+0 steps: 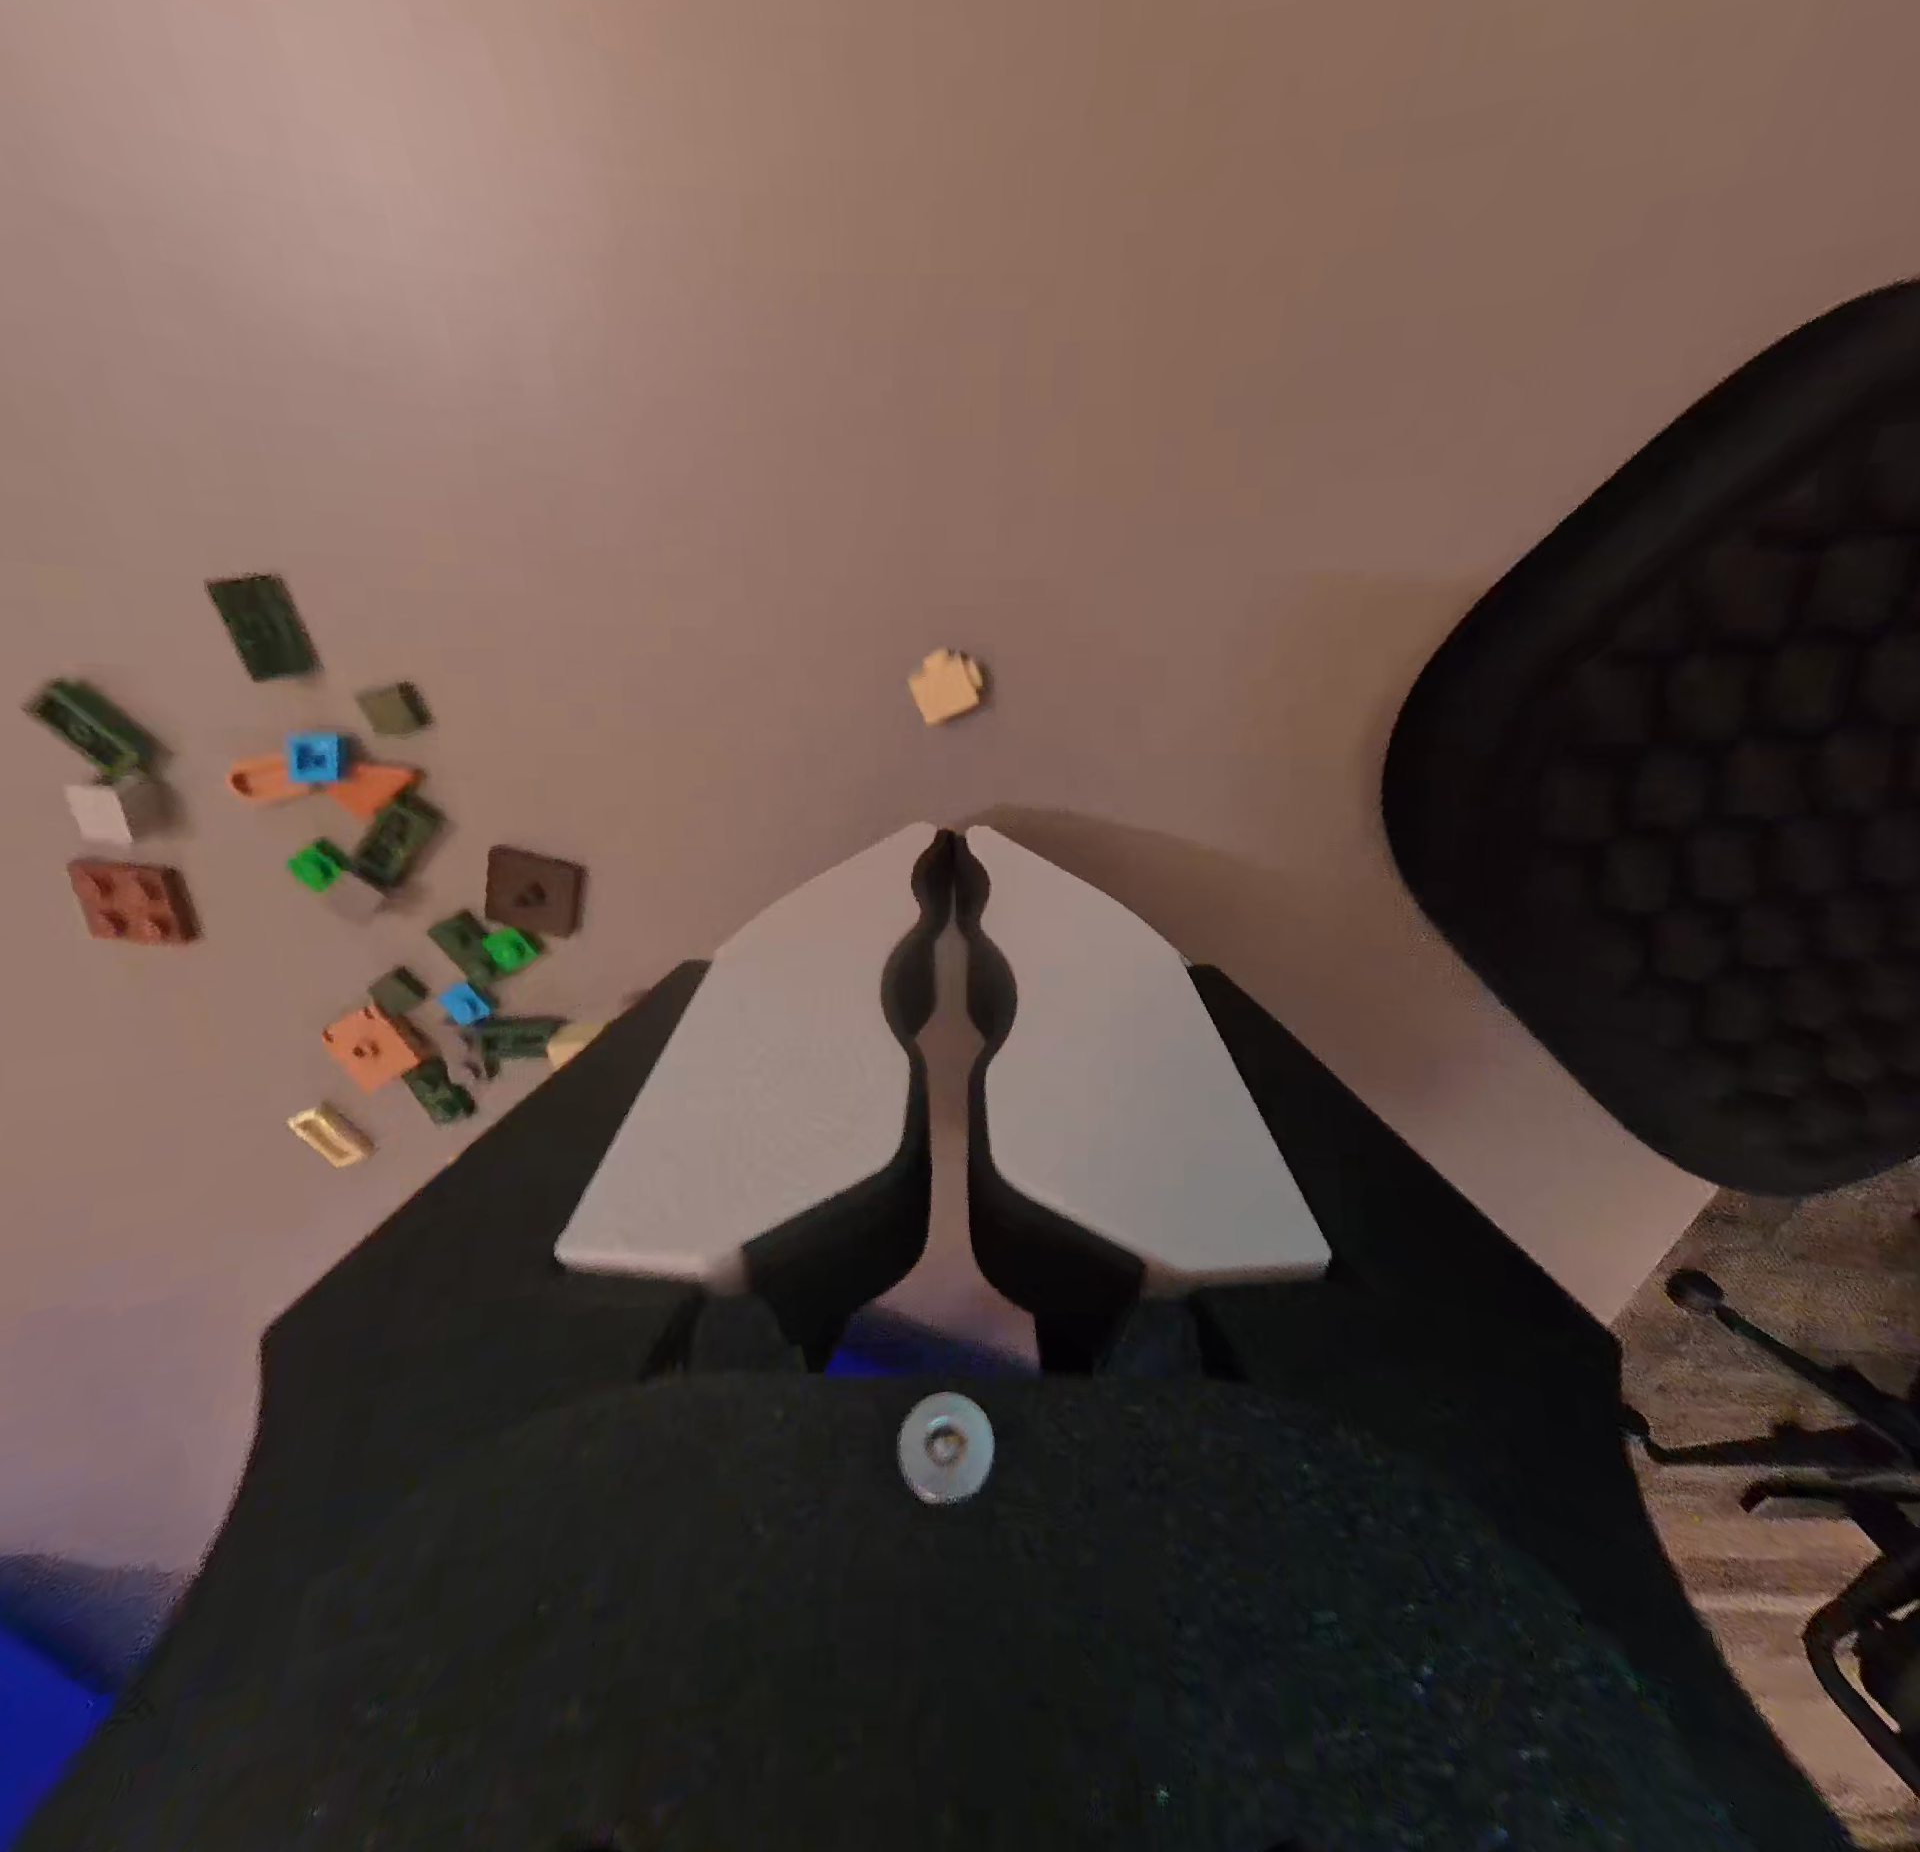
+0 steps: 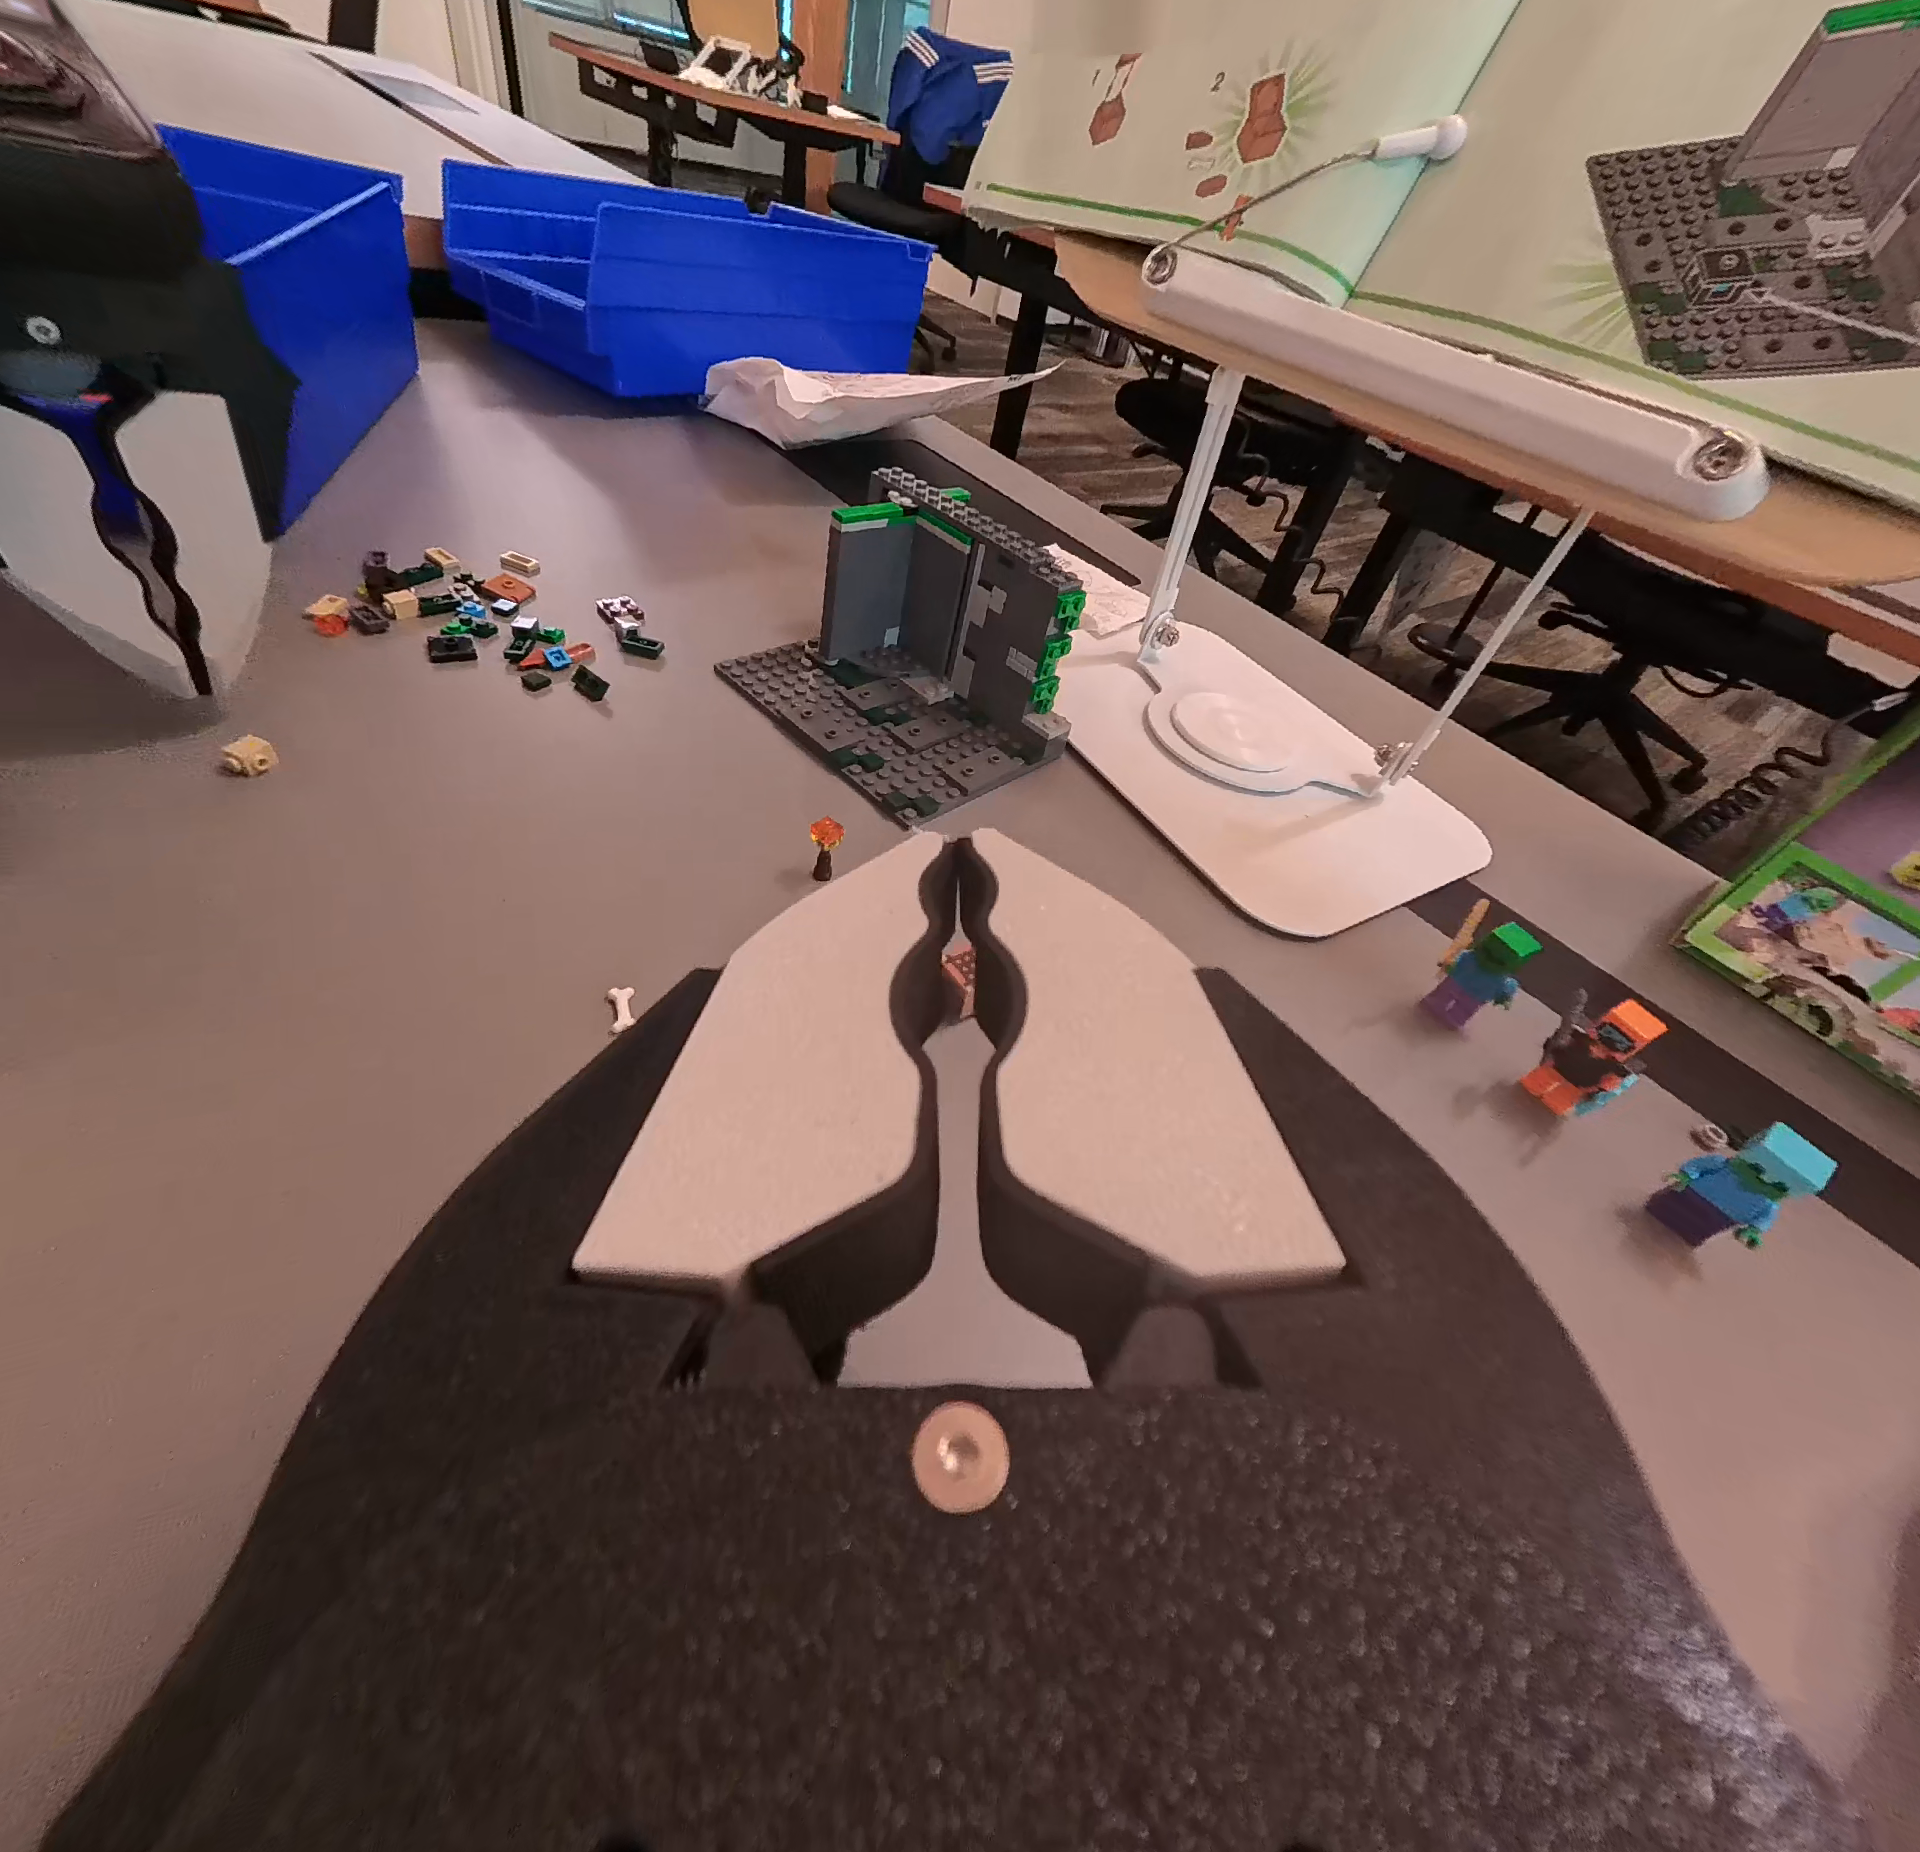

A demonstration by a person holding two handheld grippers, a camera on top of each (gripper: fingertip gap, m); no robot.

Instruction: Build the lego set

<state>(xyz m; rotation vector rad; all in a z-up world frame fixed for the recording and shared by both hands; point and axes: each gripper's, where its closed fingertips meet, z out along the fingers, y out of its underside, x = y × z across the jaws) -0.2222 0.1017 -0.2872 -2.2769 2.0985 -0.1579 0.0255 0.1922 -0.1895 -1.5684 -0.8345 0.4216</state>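
Fingertips pressed together, the left gripper [image 1: 948,838] hangs empty above the grey table [image 1: 935,348], a tan brick [image 1: 947,686] lying just beyond its tips and the loose-piece pile [image 1: 343,867] off to its left — blurred. Likewise closed at the tips, the right gripper [image 2: 957,842] shows a small brown piece [image 2: 960,981] in its gap; whether it is gripped, I cannot tell. Beyond stands the partly built grey model [image 2: 925,659].

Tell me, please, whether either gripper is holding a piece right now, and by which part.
Neither. The left gripper is shut on nothing above the table. The right gripper is shut too; the small brown piece seen through its gap appears to lie beyond it.
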